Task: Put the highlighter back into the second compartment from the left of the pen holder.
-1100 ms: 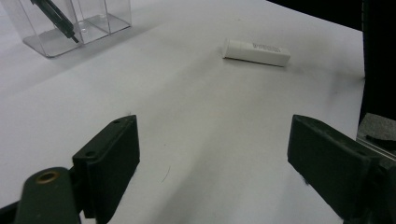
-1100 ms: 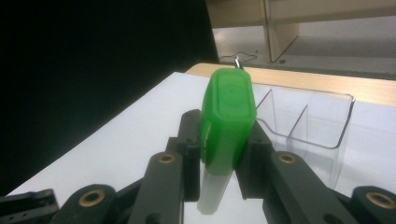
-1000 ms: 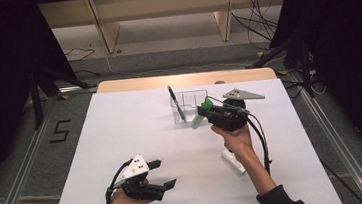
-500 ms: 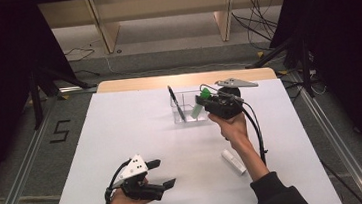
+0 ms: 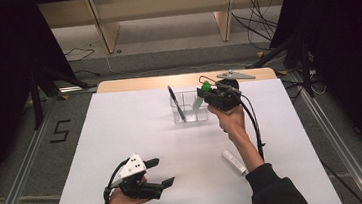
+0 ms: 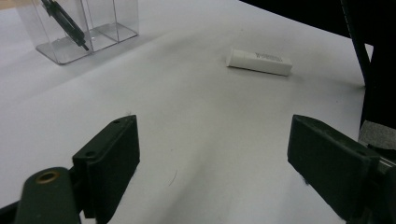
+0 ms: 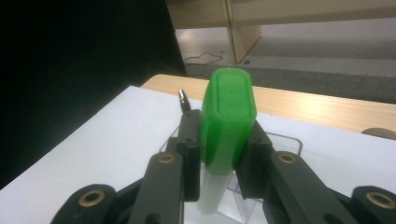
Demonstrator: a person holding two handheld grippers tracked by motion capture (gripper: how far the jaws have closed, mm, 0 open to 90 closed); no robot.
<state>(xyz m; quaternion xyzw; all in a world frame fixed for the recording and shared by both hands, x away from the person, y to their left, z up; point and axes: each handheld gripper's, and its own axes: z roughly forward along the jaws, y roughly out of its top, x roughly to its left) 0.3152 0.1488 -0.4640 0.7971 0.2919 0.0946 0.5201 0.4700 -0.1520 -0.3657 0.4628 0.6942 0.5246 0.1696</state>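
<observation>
We log the table from left to right. At the near left corner of the white table (image 5: 122, 138) our left gripper (image 5: 162, 173) rests low in the hand, jaws spread wide and holding nothing; in the left gripper view the bare tabletop lies between the two black jaws. Moving toward the middle, a clear plastic organizer box (image 5: 188, 112) stands near the far edge, with a dark pen (image 5: 176, 102) already leaning upright in its left compartment. Just right of that, our right gripper (image 5: 203, 96) hangs over the box with its jaws clamped on a green-capped marker (image 7: 227, 122); the right gripper view shows the green cap pinched between the two jaws, the pale barrel pointing down toward the clear box beneath. In the high view the marker's lower end appears to be over or just entering a compartment to the right of the pen's; we cannot tell whether it touches the bottom. Farther right and nearer to us, a white capped marker or tube (image 5: 234, 161) lies flat on the table, well apart from the box, beside the right forearm. Our reading of progress: one item stowed, the second being placed and not yet released, the white one untouched and left to collect.
</observation>
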